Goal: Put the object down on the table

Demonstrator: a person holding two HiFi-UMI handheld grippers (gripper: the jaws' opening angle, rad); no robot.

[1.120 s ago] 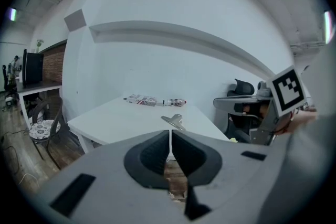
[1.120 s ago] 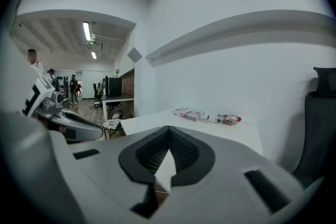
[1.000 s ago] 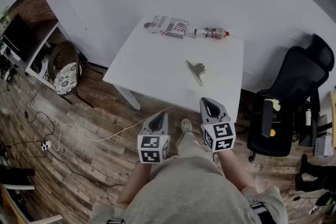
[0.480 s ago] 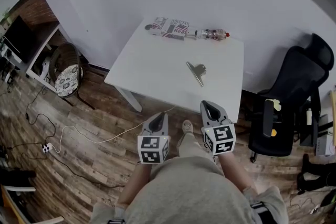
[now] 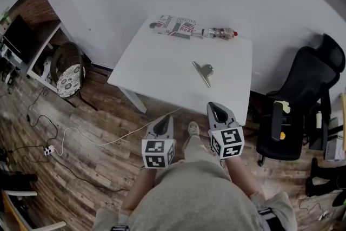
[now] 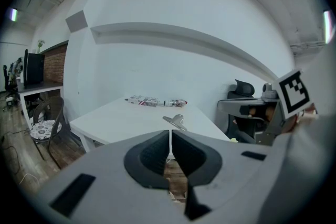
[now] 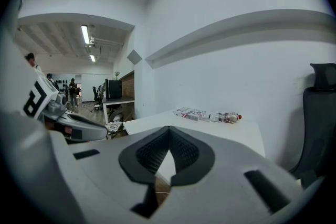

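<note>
A metal clip (image 5: 202,71) lies on the white table (image 5: 162,70), right of its middle; it also shows in the left gripper view as the clip (image 6: 175,121). My left gripper (image 5: 161,125) hangs over the wooden floor short of the table's near edge, jaws shut with nothing between them. My right gripper (image 5: 217,111) sits just before the table's near right corner, also shut and empty. In the left gripper view the left gripper (image 6: 170,136) points at the table; in the right gripper view the right gripper (image 7: 169,132) does the same.
A printed carton (image 5: 174,26) and a plastic bottle (image 5: 220,34) lie along the table's far edge by the wall. A black office chair (image 5: 300,100) stands to the right. A wicker chair (image 5: 67,70) and a desk with a monitor (image 5: 19,38) are on the left; a white cable (image 5: 92,138) crosses the floor.
Almost nothing differs; the view has shifted very slightly and both grippers stay shut in the same place.
</note>
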